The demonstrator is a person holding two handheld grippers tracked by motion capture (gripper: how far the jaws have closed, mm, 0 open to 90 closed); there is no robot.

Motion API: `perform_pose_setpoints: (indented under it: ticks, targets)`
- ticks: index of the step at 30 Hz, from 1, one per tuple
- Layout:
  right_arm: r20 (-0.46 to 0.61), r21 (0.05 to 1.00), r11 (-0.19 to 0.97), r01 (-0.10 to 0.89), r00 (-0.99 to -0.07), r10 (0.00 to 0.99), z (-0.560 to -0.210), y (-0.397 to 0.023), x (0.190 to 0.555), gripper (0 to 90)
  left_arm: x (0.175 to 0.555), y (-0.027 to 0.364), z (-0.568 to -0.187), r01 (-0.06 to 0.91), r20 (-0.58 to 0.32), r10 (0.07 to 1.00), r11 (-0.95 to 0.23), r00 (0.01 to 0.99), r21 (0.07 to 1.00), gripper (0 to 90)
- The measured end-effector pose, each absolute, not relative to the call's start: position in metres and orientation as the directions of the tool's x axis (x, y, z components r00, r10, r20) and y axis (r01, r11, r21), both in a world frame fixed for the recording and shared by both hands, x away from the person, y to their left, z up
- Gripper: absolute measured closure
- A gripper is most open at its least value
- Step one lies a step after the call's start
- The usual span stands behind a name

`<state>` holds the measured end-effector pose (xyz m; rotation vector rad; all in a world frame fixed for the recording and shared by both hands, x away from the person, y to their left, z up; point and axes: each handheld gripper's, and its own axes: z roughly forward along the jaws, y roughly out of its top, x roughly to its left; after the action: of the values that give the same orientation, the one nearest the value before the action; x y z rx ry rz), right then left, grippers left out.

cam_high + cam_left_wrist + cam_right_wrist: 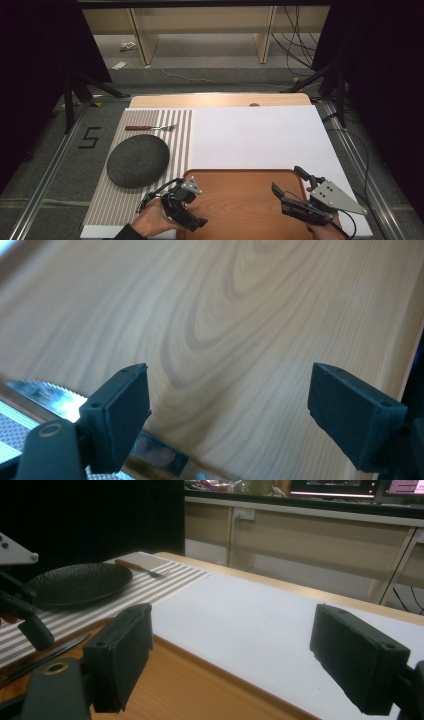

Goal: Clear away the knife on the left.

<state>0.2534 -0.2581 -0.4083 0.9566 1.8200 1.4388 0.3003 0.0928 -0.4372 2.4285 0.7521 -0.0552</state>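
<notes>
Both spread wide, gripping nothing: left gripper (194, 217) poised just beside serrated steel knife (45, 395) lying along rectangular wooden tray (240, 200) edge; right gripper (291, 186) farther.

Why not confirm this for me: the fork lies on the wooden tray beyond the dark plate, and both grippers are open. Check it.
One detail is wrong. The fork lies on the striped placemat, not on the wooden tray; the high view shows it. It is indeed beyond the dark plate, and the left gripper and right gripper are both open.
</notes>
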Motion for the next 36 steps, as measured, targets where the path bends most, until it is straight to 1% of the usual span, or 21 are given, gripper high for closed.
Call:
perform_pose_setpoints:
  ticks: [5,11,13,18,22,26,30,34,36]
  targets:
    - [-0.035,0.976,0.145,0.16,-0.545,0.838,-0.408,-0.258,0.253,18.2,0.299,0.097,-0.427,0.505,-0.185,0.519,-0.588,0.835,0.631,16.1]
    - [-0.034,0.976,0.144,0.161,-0.544,0.838,-0.408,-0.258,0.253,18.2,0.295,0.104,-0.416,0.439,-0.158,0.516,-0.485,0.842,0.757,15.6]
    - [-0.034,0.977,0.144,0.16,-0.545,0.838,-0.408,-0.258,0.253,18.2,0.294,0.106,-0.413,0.425,-0.157,0.515,-0.457,0.843,0.782,15.5]
    - [-0.033,0.977,0.143,0.161,-0.546,0.837,-0.408,-0.258,0.253,18.2,0.292,0.113,-0.409,0.4,-0.167,0.514,-0.386,0.842,0.831,15.6]
    - [-0.033,0.976,0.143,0.161,-0.545,0.838,-0.408,-0.258,0.253,18.2,0.29,0.12,-0.405,0.361,-0.164,0.515,-0.308,0.841,0.88,15.6]
    - [-0.034,0.977,0.144,0.161,-0.545,0.838,-0.408,-0.258,0.253,18.2,0.288,0.126,-0.402,0.335,-0.168,0.516,-0.251,0.84,0.908,15.6]
    - [-0.035,0.976,0.145,0.16,-0.545,0.838,-0.408,-0.258,0.253,18.2,0.287,0.132,-0.403,0.329,-0.175,0.522,-0.218,0.835,0.919,15.6]
    - [-0.034,0.977,0.144,0.16,-0.546,0.837,-0.408,-0.258,0.253,18.2,0.284,0.135,-0.403,0.296,-0.142,0.544,-0.205,0.827,0.933,15.6]
    - [-0.034,0.977,0.144,0.158,-0.548,0.836,-0.408,-0.258,0.253,18.2,0.283,0.136,-0.403,0.293,-0.146,0.54,-0.195,0.829,0.936,15.5]
